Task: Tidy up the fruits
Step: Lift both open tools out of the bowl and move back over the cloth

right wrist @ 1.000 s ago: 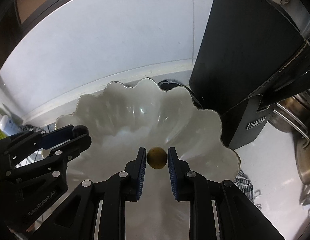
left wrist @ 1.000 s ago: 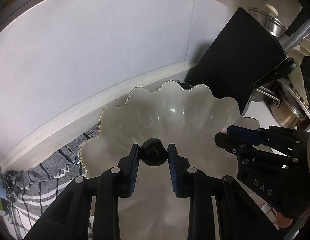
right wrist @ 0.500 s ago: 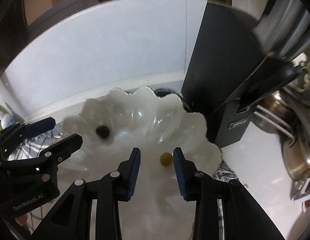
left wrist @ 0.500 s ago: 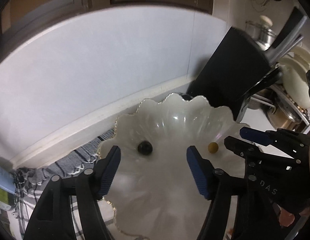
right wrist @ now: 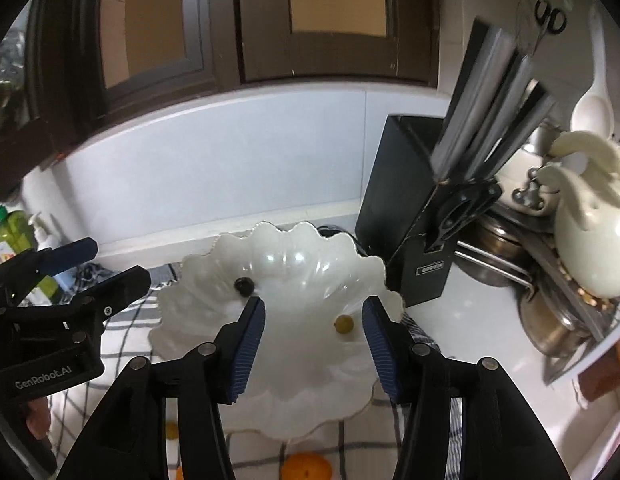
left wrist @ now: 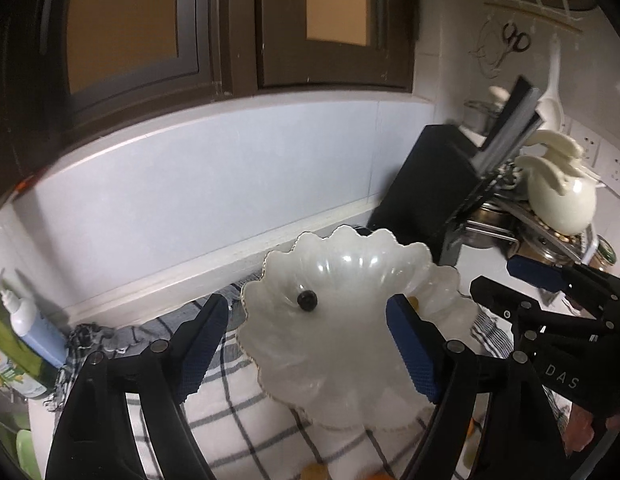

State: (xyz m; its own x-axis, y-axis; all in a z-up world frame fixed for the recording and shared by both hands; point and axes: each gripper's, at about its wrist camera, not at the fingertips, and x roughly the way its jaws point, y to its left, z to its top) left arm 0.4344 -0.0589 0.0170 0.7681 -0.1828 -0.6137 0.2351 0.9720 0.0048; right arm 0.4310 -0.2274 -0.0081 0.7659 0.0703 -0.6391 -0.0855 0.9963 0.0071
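now, left gripper [left wrist: 306, 344] with ribbed blue pads spread wide, gripping nothing, just been opening; small dark round fruit [left wrist: 307, 300] lying loose beyond them in the scalloped bowl [left wrist: 350, 340]. right gripper [right wrist: 312, 344] parted less far, likewise just been opening, likewise empty; small yellow-green round fruit [right wrist: 344, 324] resting on the bowl floor between and past its pads, touching neither.

bowl glossy, milky white, fluted like a shell with a wavy rim, seated on a grey-and-white checked cloth [left wrist: 246, 420] with a fringed edge. black matte knife block [right wrist: 406, 216] just right of the bowl, steel handles fanning from it.

from the right wrist only: yellow-green fruit in full, an orange fruit [right wrist: 306, 468] on the cloth near the bottom edge, a green bottle [right wrist: 14, 236] far left, left gripper side-on. from the left wrist: that yellow fruit almost hidden behind the right-hand pad, a white pump bottle [left wrist: 26, 320] close at left, a cream ceramic jug [left wrist: 558, 192] over stacked steel pans, scissors [left wrist: 516, 38] hanging on the tiled wall.
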